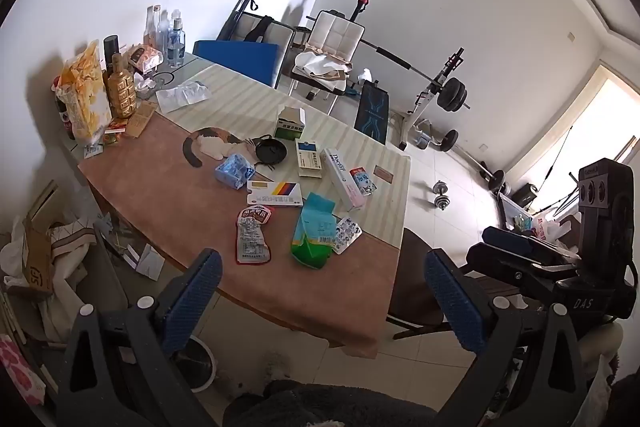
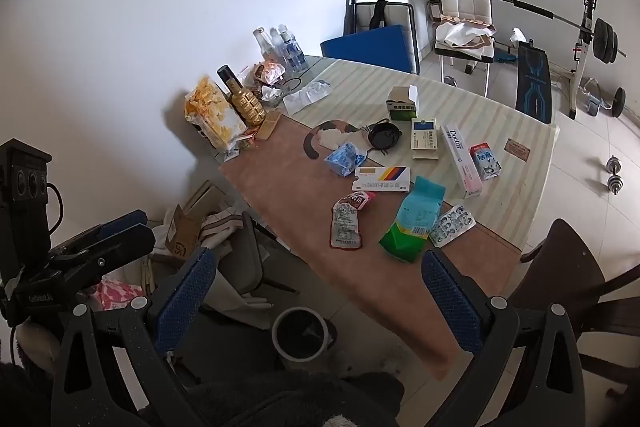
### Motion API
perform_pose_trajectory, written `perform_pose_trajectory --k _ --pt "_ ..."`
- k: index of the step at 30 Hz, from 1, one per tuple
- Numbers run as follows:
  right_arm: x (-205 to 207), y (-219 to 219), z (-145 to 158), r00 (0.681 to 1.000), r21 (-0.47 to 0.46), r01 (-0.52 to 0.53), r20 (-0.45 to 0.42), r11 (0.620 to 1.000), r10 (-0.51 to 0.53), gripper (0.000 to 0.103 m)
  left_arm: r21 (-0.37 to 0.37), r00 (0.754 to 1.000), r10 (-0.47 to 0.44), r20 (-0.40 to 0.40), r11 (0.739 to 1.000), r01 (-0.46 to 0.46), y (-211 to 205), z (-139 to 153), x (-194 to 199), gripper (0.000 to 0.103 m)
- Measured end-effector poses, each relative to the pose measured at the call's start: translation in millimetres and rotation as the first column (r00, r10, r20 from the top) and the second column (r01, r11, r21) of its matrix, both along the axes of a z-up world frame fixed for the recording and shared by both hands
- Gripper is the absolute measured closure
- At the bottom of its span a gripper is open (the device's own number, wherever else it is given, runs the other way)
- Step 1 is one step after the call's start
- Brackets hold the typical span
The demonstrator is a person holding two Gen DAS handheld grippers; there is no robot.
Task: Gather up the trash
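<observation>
Your left gripper [image 1: 322, 297] and right gripper [image 2: 318, 297] hang wide open and empty, the wrappers [image 2: 347, 225] lying beyond the fingertips and the bin [image 2: 301, 333] between them; reaching carelessly could sweep boxes [image 2: 462, 159] off the table [image 2: 280, 195].

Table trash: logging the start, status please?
Left gripper and right gripper open, empty. Wrappers untouched on table. Bin below, unobstructed.
</observation>
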State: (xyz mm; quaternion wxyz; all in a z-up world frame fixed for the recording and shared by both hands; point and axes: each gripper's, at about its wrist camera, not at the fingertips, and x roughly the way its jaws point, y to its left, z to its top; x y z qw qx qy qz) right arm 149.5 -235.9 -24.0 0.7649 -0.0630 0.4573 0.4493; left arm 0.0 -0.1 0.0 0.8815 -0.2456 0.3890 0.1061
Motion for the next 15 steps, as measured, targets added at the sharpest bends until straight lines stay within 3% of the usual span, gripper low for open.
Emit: perform_pose_trajectory --k 15 --pt "-11 0 -1 1.000 -0.009 -0.001 0.009 1.000 0.001 0.000 -0.009 1.000 -0.003 0.005 1.000 0.003 0 -1 1 0.000"
